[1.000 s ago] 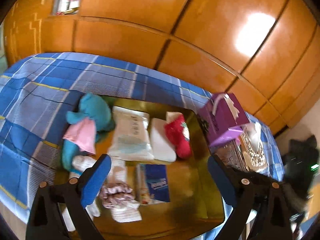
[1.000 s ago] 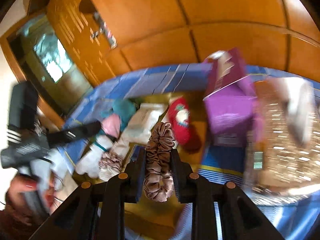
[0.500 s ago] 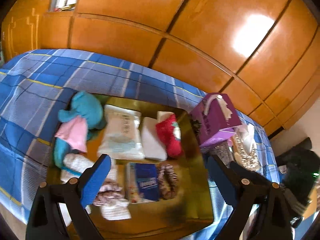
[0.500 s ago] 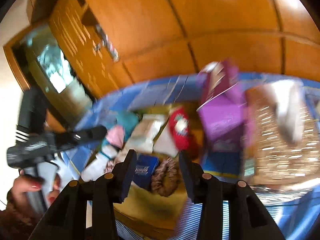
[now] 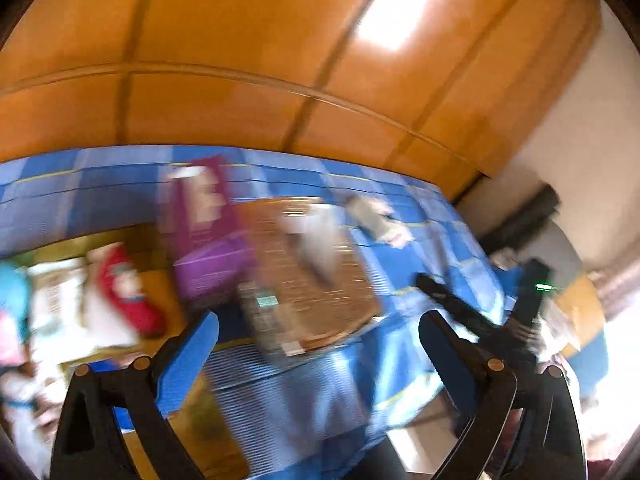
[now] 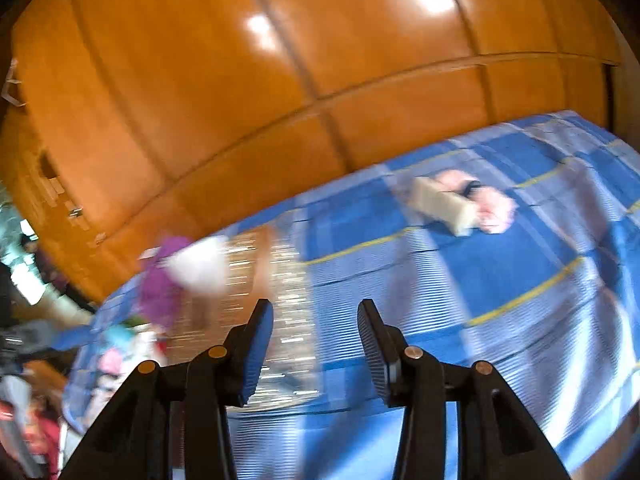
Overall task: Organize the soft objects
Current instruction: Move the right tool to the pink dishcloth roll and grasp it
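Both views are motion-blurred. My left gripper is open and empty above the blue checked bedspread. At its left, a gold tray holds a red stuffed toy, white packets and a teal plush. My right gripper is open and empty over the bedspread. Further off on the cloth lie a beige block and a pink soft item side by side.
A purple tissue box and a brown glittery tissue box stand right of the tray; they also show in the right wrist view as the purple box and the glittery box. Orange wooden wardrobe doors back the bed.
The right gripper opened and left the brown scrunchie on the tray. Both grippers have since swung right, away from the tray, toward the open bedspread.
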Demonstrator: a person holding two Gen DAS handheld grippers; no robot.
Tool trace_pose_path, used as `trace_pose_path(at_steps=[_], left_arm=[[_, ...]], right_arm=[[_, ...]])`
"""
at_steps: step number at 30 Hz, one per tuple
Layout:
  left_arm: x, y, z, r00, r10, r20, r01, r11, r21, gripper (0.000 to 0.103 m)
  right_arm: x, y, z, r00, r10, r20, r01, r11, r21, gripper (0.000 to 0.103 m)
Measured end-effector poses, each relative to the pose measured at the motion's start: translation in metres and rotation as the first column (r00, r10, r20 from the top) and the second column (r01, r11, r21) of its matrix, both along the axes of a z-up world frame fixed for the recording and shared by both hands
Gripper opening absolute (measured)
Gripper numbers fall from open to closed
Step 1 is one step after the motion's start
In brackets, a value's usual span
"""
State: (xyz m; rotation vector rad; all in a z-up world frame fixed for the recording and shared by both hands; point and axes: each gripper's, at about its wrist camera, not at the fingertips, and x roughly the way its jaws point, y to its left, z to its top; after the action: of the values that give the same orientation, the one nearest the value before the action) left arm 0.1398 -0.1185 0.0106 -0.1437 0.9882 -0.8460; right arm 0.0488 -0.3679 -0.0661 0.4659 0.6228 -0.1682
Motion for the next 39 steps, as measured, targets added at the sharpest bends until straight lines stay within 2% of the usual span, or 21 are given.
trace_pose_path(at_steps=[5, 8, 11, 15, 20, 23, 27, 33, 36, 39], left_arm=[[-0.003, -0.068, 0.006, 0.995, -0.099, 0.010, 0.098, 0.994, 0.049, 0.102], [-0.003, -0.104, 0.006, 0.990, -0.144, 0.007, 0.143, 0.987, 0.075, 0.103], [-0.003, -0.142, 0.001, 0.982, -0.189, -0.026, 0.191, 0.979, 0.072, 0.103], [0.000, -0.184, -0.006, 0.977, -0.213, -0.019, 0.214, 0.968, 0.130, 0.103], [0.008, -0.219, -0.018, 0.973, -0.229, -0.026, 0.229, 0.955, 0.190, 0.103], [0.017, -0.233, -0.024, 0.974, -0.225, -0.025, 0.225, 0.950, 0.217, 0.103], [0.027, -0.249, -0.033, 0.975, -0.217, -0.037, 0.220, 0.946, 0.239, 0.103], [0.043, -0.279, -0.049, 0.975, -0.205, -0.085, 0.220, 0.943, 0.249, 0.103], [0.055, -0.289, -0.056, 0.977, -0.180, -0.115, 0.204, 0.947, 0.249, 0.103], [0.067, -0.297, -0.060, 0.980, -0.155, -0.126, 0.183, 0.950, 0.253, 0.103]], right_arm=[[0.008, -0.072, -0.009, 0.993, -0.096, -0.068, 0.091, 0.993, -0.077, 0.044], [0.025, -0.117, -0.008, 0.986, -0.140, -0.092, 0.132, 0.987, -0.090, 0.044], [0.044, -0.155, -0.009, 0.981, -0.156, -0.113, 0.147, 0.985, -0.087, 0.044], [0.087, -0.194, -0.019, 0.973, -0.145, -0.177, 0.132, 0.988, -0.083, 0.044], [0.133, -0.214, -0.046, 0.955, -0.082, -0.285, 0.051, 0.992, -0.114, 0.044], [0.152, -0.219, -0.065, 0.943, -0.006, -0.333, -0.024, 0.996, -0.087, 0.044], [0.157, -0.220, -0.074, 0.945, 0.032, -0.324, -0.060, 0.995, -0.076, 0.048], [0.145, -0.224, -0.080, 0.958, 0.019, -0.286, -0.024, 1.000, -0.015, 0.049], [0.137, -0.222, -0.073, 0.958, 0.026, -0.285, -0.038, 0.999, -0.034, 0.038], [0.119, -0.227, -0.067, 0.960, -0.035, -0.276, 0.033, 0.999, -0.014, 0.037]])
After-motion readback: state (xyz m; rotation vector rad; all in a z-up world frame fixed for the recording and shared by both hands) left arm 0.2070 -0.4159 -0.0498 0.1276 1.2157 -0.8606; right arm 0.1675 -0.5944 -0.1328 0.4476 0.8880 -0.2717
